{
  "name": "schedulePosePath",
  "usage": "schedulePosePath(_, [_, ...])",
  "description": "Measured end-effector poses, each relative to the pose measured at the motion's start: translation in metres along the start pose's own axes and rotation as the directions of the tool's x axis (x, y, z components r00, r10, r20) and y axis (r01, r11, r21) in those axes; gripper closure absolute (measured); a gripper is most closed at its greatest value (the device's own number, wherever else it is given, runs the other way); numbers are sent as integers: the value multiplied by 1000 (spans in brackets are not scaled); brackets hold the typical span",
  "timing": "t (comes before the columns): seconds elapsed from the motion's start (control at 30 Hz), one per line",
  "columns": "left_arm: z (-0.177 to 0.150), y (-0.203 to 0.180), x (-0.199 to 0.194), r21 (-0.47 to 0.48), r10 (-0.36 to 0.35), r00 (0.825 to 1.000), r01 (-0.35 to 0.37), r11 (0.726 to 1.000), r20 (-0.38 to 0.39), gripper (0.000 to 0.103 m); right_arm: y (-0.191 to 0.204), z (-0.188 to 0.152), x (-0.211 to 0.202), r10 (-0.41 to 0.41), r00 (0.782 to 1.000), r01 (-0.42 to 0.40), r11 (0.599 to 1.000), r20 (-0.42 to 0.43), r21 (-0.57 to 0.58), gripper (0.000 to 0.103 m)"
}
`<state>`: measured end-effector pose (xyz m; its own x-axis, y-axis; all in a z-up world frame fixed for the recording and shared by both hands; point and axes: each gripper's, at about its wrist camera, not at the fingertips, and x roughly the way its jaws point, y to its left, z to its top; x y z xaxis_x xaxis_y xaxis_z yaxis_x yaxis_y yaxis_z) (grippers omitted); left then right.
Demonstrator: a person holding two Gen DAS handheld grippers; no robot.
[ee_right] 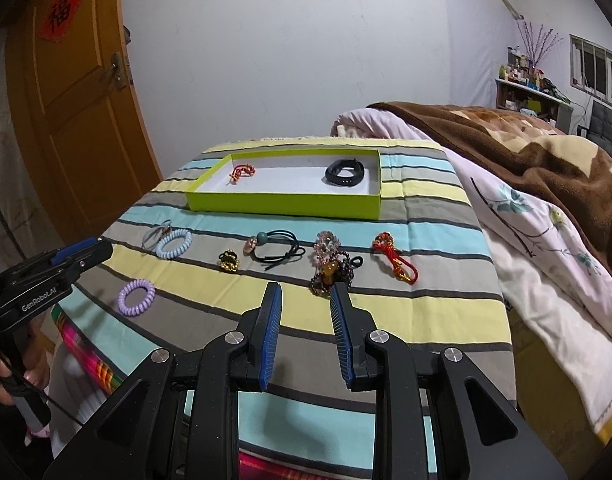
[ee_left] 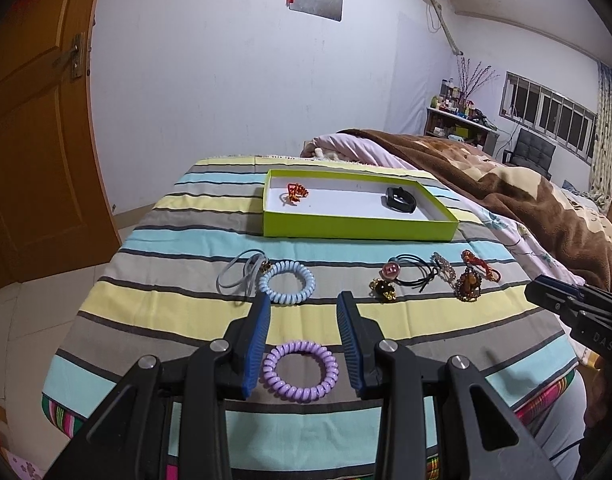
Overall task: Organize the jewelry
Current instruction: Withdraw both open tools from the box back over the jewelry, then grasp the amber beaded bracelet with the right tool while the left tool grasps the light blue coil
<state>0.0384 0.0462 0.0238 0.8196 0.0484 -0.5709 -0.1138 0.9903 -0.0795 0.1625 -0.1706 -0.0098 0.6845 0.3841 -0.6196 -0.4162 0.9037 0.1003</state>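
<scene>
Left wrist view: left gripper hovers, fingers spread, over purple coil; right gripper likewise open.

Green tray holds a red knotted charm on the left and a black band on the right. The purple coil tie, pale blue coil, black elastic, red cord and what's maybe a beaded pendant lie loose on the striped cloth.

Your left gripper and right gripper are black with blue ribbed pads and round silver screws. White letters say GenRobot.AI.
</scene>
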Motion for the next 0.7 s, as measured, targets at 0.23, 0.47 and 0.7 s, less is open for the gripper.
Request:
schedulePosePath(0.23, [-1,2,10,-2,-5,1000,5,1000,-23,67,-3,0,13,0,1000,1,1000,-26,13,77])
schedulePosePath(0.47, [2,-6,24,14,-34,998,35,999,-47,67,-11,2,30,-2,999,4,1000,-50,30,77])
schedulePosePath(0.7, [7,-10,41,21,-48,997,50,999,-68,67,-16,9,45,-4,998,6,999,-62,36,77])
